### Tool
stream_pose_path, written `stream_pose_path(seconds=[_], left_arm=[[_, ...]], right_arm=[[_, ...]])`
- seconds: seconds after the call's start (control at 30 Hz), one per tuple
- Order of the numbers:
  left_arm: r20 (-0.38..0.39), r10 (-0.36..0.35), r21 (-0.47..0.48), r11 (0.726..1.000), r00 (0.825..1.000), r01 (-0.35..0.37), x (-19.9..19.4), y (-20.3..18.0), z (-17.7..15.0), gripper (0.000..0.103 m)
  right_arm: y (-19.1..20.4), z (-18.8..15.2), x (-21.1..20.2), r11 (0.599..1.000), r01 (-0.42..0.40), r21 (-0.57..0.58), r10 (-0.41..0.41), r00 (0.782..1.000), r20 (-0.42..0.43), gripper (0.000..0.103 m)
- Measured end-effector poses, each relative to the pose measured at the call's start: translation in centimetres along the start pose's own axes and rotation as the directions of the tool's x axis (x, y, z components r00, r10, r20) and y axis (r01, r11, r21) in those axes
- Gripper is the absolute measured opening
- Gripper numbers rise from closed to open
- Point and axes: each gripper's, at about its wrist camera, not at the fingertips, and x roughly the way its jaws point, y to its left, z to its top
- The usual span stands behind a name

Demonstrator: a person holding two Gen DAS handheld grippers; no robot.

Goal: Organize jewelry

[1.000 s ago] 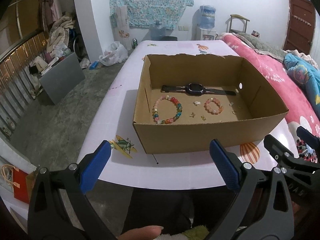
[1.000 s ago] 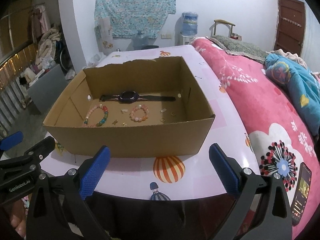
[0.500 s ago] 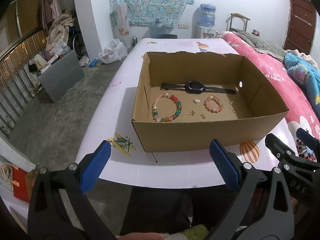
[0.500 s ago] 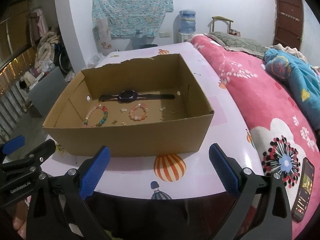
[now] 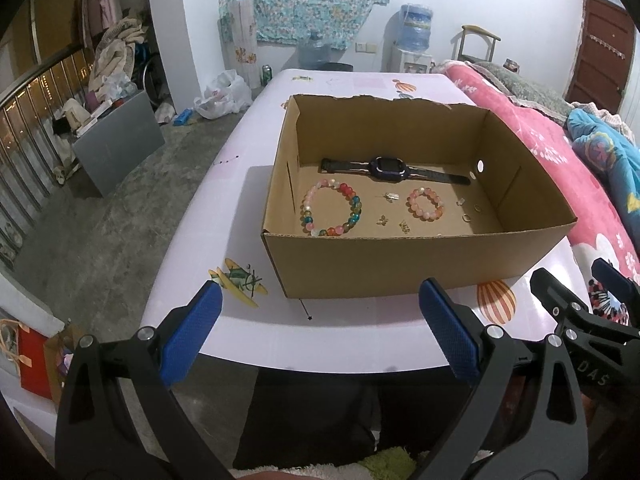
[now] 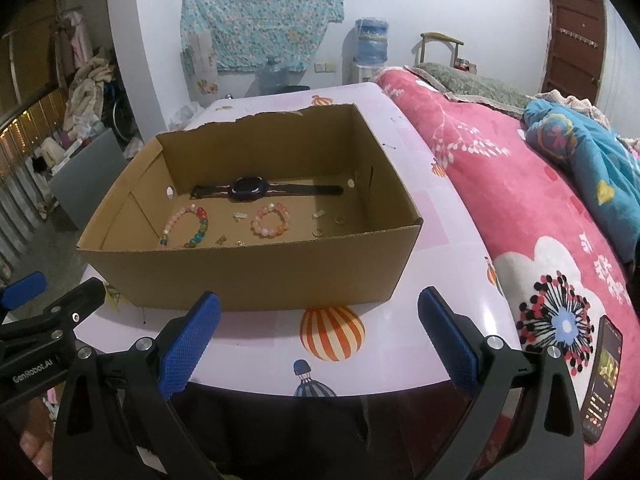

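An open cardboard box [image 5: 400,264] [image 6: 256,276] stands on the pink table. Inside lie a dark watch [image 5: 390,168] [image 6: 248,189], a large multicoloured bead bracelet [image 5: 332,210] [image 6: 188,226], a small pink bead bracelet [image 5: 426,203] [image 6: 271,220] and several small gold pieces and rings [image 5: 466,218] [image 6: 318,233]. My left gripper [image 5: 320,332] is open and empty, held back from the box's near wall. My right gripper [image 6: 320,332] is open and empty, also short of the box. Each gripper shows at the edge of the other's view.
The pink table [image 5: 224,208] [image 6: 448,264] has printed balloons and a plane. A bed with a pink quilt [image 6: 532,216] runs along the right, with a phone [image 6: 604,376] on it. Grey floor and clutter [image 5: 100,128] lie to the left.
Both grippers have risen and tilted slightly, so the box's inside shows more fully. Both stay open and empty. Nothing in the box has moved.
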Motion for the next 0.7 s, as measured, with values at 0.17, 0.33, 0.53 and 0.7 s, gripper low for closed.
stream_pose_path(seconds=[0.17, 0.33, 0.53, 0.7], left_arm=[[-0.009, -0.004, -0.005, 1.000, 1.000, 0.004, 0.21, -0.16, -0.08, 0.095], [-0.021, -0.009, -0.012, 1.000, 1.000, 0.008, 0.53, 0.06, -0.02, 0.095], [-0.021, -0.008, -0.010, 1.000, 1.000, 0.008, 0.63, -0.02, 0.00, 0.095], [-0.029, -0.009, -0.014, 1.000, 1.000, 0.008, 0.80, -0.01, 0.07, 0.095]], right_arm=[[0.08, 0.02, 0.24, 1.000, 0.000, 0.001, 0.000, 1.000, -0.010, 0.096], [0.04, 0.08, 0.38, 1.000, 0.001, 0.002, -0.001, 1.000, -0.019, 0.096], [0.09, 0.20, 0.43, 1.000, 0.004, 0.004, -0.004, 1.000, -0.024, 0.096], [-0.08, 0.21, 0.73, 1.000, -0.004, 0.012, 0.004, 0.999, -0.032, 0.096]])
